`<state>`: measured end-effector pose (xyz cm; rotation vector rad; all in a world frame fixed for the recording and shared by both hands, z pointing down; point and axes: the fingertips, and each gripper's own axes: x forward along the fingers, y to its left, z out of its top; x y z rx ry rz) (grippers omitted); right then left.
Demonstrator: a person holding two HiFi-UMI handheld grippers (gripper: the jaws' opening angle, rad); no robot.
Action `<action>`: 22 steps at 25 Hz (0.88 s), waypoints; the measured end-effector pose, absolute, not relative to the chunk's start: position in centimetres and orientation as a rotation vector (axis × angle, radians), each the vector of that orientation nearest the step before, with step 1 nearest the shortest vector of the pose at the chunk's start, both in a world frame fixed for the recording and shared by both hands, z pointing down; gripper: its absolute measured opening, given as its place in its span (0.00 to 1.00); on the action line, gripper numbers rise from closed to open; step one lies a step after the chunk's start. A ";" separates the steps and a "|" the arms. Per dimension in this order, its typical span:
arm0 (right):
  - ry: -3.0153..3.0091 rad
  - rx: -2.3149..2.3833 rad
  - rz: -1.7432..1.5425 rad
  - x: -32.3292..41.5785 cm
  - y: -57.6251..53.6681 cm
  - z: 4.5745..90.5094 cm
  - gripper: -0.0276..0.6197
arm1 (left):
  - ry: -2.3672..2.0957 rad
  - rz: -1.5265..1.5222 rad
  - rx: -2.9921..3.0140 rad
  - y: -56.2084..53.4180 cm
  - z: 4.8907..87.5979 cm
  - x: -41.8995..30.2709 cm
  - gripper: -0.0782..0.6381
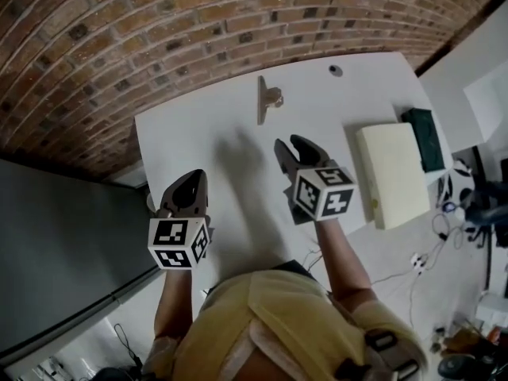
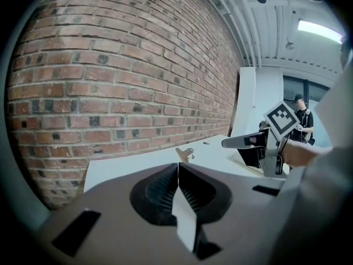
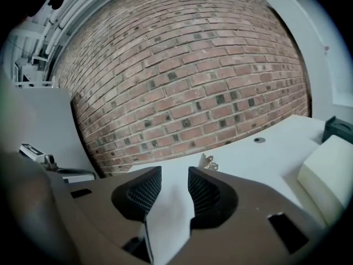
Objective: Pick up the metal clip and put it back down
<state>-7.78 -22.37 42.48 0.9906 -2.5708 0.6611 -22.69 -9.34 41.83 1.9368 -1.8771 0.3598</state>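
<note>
The metal clip [image 1: 267, 99] lies on the white table [image 1: 198, 133] near its far edge, and it also shows small in the left gripper view as the clip [image 2: 185, 154] and in the right gripper view as the clip [image 3: 208, 162]. My right gripper [image 1: 290, 144] hovers over the table a little short of the clip, jaws open with nothing between them; in its own view the gripper [image 3: 174, 176] shows a clear gap. My left gripper [image 1: 190, 182] sits at the table's near left, jaws shut and empty, pads meeting at the gripper [image 2: 177, 168].
A cream foam block [image 1: 390, 173] lies on the table's right side, with a dark green box [image 1: 427, 137] beyond it. A small round hole [image 1: 336, 71] is at the far edge. A brick wall [image 1: 159, 30] backs the table. Cables and gear lie on the floor at right.
</note>
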 end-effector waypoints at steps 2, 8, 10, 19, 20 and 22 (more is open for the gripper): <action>-2.572 0.974 0.664 -8.0 -24.1 42.9 0.24 | -1.907 0.350 1.906 -10.5 42.0 -22.9 0.12; -2.560 0.947 0.685 -8.8 -28.5 44.3 0.24 | -1.966 0.327 1.849 -13.7 42.5 -22.9 0.12; -2.554 0.943 0.692 -9.1 -29.5 44.8 0.24 | -1.980 0.326 1.835 -14.6 42.7 -23.1 0.12; -2.505 0.996 0.765 -10.5 -33.0 47.8 0.24 | -1.980 0.323 1.821 -18.5 44.0 -23.8 0.12; -2.498 1.007 0.773 -10.6 -33.3 48.1 0.24 | -1.977 0.322 1.820 -18.8 44.2 -24.0 0.12; -2.487 1.028 0.790 -10.9 -33.8 48.7 0.24 | -1.972 0.319 1.820 -19.4 44.6 -24.4 0.12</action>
